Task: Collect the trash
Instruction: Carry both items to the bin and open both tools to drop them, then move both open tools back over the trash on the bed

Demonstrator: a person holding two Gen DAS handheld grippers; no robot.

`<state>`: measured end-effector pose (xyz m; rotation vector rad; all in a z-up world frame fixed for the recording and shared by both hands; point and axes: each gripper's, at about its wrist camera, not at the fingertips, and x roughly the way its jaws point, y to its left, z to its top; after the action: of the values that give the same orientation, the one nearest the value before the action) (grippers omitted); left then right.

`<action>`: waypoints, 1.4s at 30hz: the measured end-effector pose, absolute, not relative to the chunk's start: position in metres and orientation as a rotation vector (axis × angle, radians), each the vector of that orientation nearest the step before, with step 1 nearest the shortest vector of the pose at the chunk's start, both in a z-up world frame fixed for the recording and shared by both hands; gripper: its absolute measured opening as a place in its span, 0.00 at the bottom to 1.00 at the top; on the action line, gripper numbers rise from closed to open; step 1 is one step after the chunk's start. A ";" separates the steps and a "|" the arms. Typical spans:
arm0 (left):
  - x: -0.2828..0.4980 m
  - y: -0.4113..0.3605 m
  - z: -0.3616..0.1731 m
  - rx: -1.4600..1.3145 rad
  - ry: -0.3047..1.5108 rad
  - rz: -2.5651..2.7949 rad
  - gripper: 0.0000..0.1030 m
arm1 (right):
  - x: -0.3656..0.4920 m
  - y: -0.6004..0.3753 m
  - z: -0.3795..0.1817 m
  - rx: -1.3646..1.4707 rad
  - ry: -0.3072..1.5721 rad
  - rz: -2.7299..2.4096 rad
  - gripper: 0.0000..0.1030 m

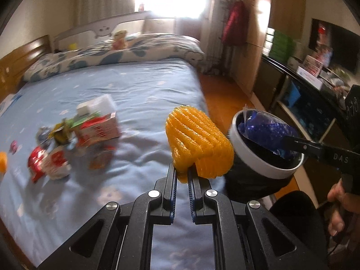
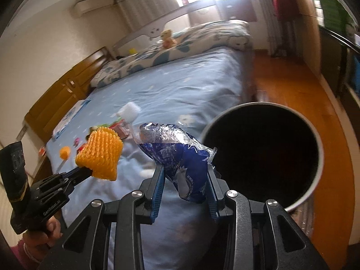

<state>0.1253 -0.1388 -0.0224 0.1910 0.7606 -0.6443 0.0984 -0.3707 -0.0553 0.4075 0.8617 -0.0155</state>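
Showing: two hand-held grippers carrying trash from a bed toward a bin, items listed largest first
Bed [image 1: 139, 85]: blue sheet serving as the collecting ground; patterned pillows at its head; judged the source of everything now in the air
Bin [image 2: 319, 148]: round, pale-rimmed, dark-lined, standing at the bed's near corner over the wooden floor; in the right wrist view its interior reads only as black, so contents cannot be told
Trash pile [image 1: 74, 139]: cartons and wrappers lying together on the sheet, well apart from the bin; blurred, not yet collected
Blue wrapper [image 2: 180, 157]: crinkled plastic bag, upright between the pads, beside the bin's rim in the right wrist view and over its mouth in the left; held high, probably for dropping in
Right gripper [image 2: 185, 180]: jaws partly open, closed on the blue wrapper's lower half
Orange foam net [image 1: 198, 144]: ribbed fruit sleeve, pinched by one bottom corner so most of it stands free; just beside the bin
Left gripper [image 1: 183, 175]: jaws nearly closed, clamping that thin corner
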 end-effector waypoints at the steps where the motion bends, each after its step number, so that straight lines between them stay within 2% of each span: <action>1: 0.128 -0.148 -0.023 0.196 0.765 -0.665 0.08 | 0.095 -0.378 -0.054 0.407 0.862 -0.035 0.34; 27: 0.202 -0.285 -0.042 0.322 0.854 -0.852 0.10 | 0.093 -0.455 -0.071 0.423 0.925 -0.224 0.36; 30: 0.209 -0.292 -0.043 0.320 0.868 -0.850 0.22 | 0.095 -0.462 -0.074 0.441 0.933 -0.226 0.40; 32: 0.210 -0.295 -0.042 0.319 0.869 -0.844 0.39 | 0.096 -0.465 -0.076 0.455 0.937 -0.226 0.42; 33: 0.204 -0.296 -0.042 0.318 0.866 -0.840 0.51 | 0.097 -0.466 -0.077 0.456 0.939 -0.232 0.47; 34: 0.204 -0.296 -0.042 0.315 0.859 -0.838 0.54 | 0.097 -0.465 -0.078 0.461 0.939 -0.232 0.51; 42: 0.183 -0.272 -0.043 0.275 0.834 -0.815 0.54 | 0.093 -0.461 -0.074 0.472 0.911 -0.224 0.55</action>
<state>0.1825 -0.2719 -0.0428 0.2754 0.8345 -0.8149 0.0925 -0.4613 -0.0739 0.4723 0.9107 -0.2242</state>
